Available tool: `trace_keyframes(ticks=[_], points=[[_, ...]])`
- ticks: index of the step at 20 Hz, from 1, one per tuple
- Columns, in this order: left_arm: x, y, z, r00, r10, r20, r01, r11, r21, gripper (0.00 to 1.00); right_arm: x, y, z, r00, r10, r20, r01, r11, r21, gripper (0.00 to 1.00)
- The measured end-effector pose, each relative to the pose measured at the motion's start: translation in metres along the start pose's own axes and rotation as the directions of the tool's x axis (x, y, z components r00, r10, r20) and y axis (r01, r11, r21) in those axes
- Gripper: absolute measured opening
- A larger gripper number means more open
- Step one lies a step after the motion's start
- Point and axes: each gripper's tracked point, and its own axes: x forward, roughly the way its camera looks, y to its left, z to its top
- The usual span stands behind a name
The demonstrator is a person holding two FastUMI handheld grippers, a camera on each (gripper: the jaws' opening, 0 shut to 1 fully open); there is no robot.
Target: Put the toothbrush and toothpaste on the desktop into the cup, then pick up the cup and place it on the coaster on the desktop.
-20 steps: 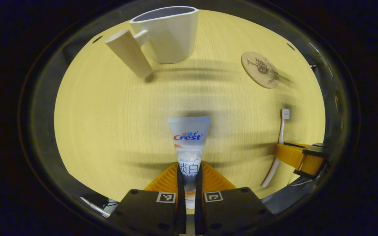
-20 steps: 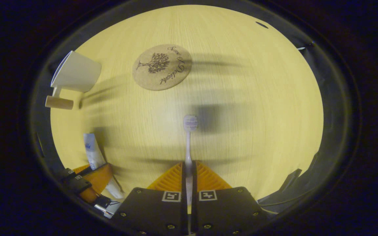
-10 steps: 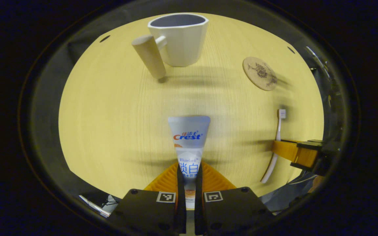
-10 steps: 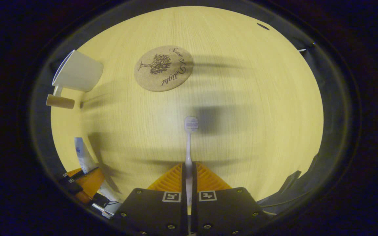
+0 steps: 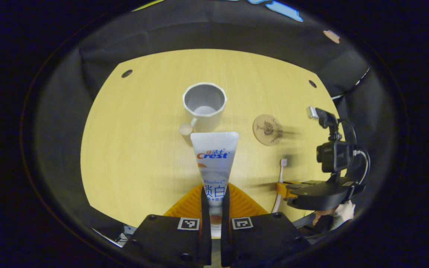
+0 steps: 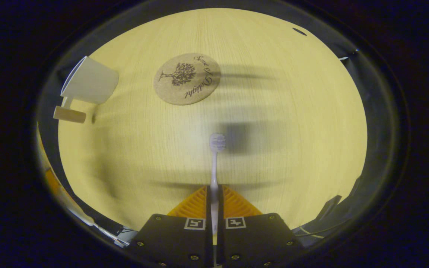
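While left gripper [image 5: 214, 193] clamps toothpaste [image 5: 214, 160] above cup [image 5: 204, 104], right gripper [image 6: 214, 193] pinches toothbrush [image 6: 214, 163], coaster [image 6: 187, 78] print legible.

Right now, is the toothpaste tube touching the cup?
Apart. In the left gripper view the toothpaste tube, clamped in the left tongs, hangs high above the desktop; the cup stands far below it.

1 cup [image 5: 204, 106] mid worktop [image 5: 136, 149]. 1 coaster [image 5: 267, 129] just right of cup. 1 toothpaste [image 5: 214, 163], near side of cup. 1 toothbrush [image 6: 214, 163], near side of coaster. 2 claws: left [image 5: 214, 201], right [image 6: 214, 203].
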Motion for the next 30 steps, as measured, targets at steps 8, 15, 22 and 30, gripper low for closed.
trace_keyframes(ticks=[8,15,22,30], points=[[-0.016,0.024,0.127,0.987,0.03,0.158,-0.031,1.0,0.005,0.17,0.002,-0.001,0.001,1.0,-0.015,0.009,0.015,1.0,0.008,0.05],[0.023,0.033,0.187,0.976,0.046,0.212,-0.058,0.997,0.054,0.17,0.003,-0.001,0.001,1.0,-0.019,0.021,0.019,1.0,0.021,0.05],[0.067,0.025,0.204,0.968,-0.004,0.25,0.009,1.0,-0.016,0.17,0.002,-0.002,0.001,0.999,-0.01,0.044,0.009,1.0,0.021,0.05],[0.08,0.032,0.208,0.917,-0.004,0.399,0.04,0.996,-0.082,0.19,0.003,-0.002,0.001,0.999,-0.012,0.052,0.011,1.0,0.025,0.05]])
